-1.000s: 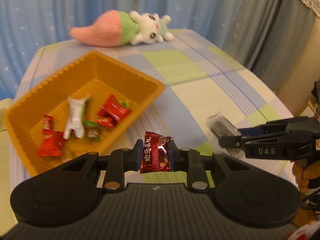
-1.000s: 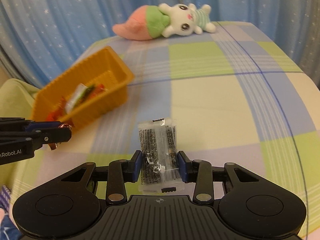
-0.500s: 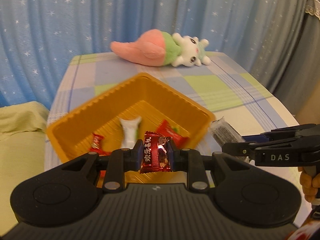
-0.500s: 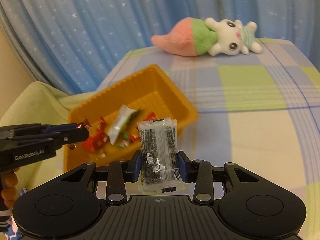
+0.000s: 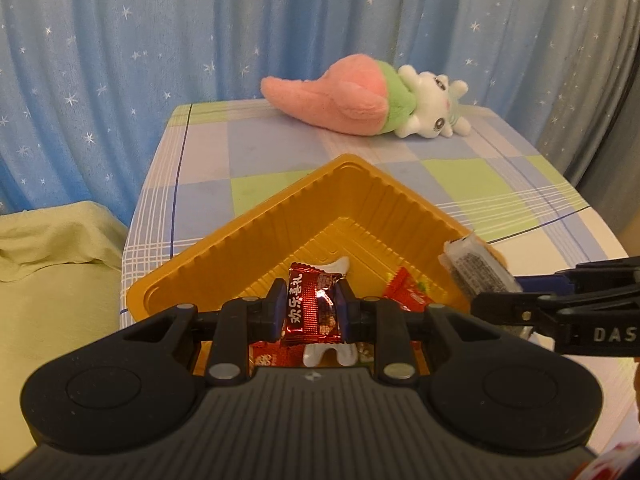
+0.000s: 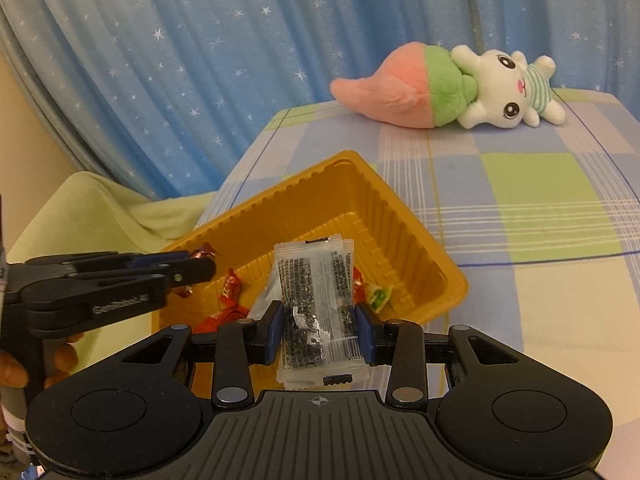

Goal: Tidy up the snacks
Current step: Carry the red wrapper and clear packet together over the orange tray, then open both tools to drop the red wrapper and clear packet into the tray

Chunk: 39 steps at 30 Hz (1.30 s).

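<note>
Tongs, two pairs, both loaded and held over the orange tray (image 6: 436, 264).

Desk (image 6: 560, 184), checked cloth: carried the tray near its left corner; a plush toy (image 6: 460, 92) lay well beyond the tray, by the curtain. No loose snack showed on the cloth around the tray.

Tray: already held several red wrappers, a white packet and a green-and-yellow piece. Judged mostly filled; the two carried snacks remained to be dropped in.

Right tongs (image 6: 319, 330): clamped on a clear packet of dark seeds (image 6: 314, 280), angled downward above the tray's near side.

Left tongs (image 5: 312, 311): clamped on a red foil candy (image 5: 310, 306), angled downward above the tray's middle; a hand showed at its handle in the right wrist view.
</note>
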Tool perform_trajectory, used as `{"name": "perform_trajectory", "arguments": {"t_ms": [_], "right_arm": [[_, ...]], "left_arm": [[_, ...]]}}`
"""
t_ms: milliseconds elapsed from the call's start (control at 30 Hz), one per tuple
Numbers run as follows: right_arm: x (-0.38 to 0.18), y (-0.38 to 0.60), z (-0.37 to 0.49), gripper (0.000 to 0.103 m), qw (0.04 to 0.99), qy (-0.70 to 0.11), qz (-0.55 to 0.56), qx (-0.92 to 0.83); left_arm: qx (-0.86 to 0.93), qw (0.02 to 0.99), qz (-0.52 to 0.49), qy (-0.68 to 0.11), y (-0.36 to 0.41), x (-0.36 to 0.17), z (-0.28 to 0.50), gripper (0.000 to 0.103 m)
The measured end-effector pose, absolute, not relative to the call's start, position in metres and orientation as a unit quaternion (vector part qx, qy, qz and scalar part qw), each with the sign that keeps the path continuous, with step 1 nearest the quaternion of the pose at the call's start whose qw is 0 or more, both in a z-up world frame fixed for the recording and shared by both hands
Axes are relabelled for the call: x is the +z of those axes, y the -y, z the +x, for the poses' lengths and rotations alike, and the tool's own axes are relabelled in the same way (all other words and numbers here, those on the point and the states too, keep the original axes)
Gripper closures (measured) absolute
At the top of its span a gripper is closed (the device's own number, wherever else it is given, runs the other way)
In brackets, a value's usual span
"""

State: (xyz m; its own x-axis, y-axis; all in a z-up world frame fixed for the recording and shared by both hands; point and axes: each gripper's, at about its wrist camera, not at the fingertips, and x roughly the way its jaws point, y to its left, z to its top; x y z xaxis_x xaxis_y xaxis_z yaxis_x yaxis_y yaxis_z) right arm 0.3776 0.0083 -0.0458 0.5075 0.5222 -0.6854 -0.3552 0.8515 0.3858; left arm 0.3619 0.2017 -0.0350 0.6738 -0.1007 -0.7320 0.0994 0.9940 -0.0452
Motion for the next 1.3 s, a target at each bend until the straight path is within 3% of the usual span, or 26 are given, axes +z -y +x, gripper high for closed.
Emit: {"name": "perform_trajectory", "arguments": {"t_ms": [767, 1300], "right_arm": [[-0.054, -0.028, 0.403, 0.065, 0.864, -0.439, 0.104, 0.224], [-0.063, -0.047, 0.424, 0.064, 0.856, -0.452, 0.133, 0.211]], "left_arm": [[-0.070, 0.901, 0.010, -0.428, -0.212, -0.069, 0.410, 0.080], [-0.072, 0.903, -0.021, -0.423, -0.235, -0.059, 0.396, 0.069]]}}
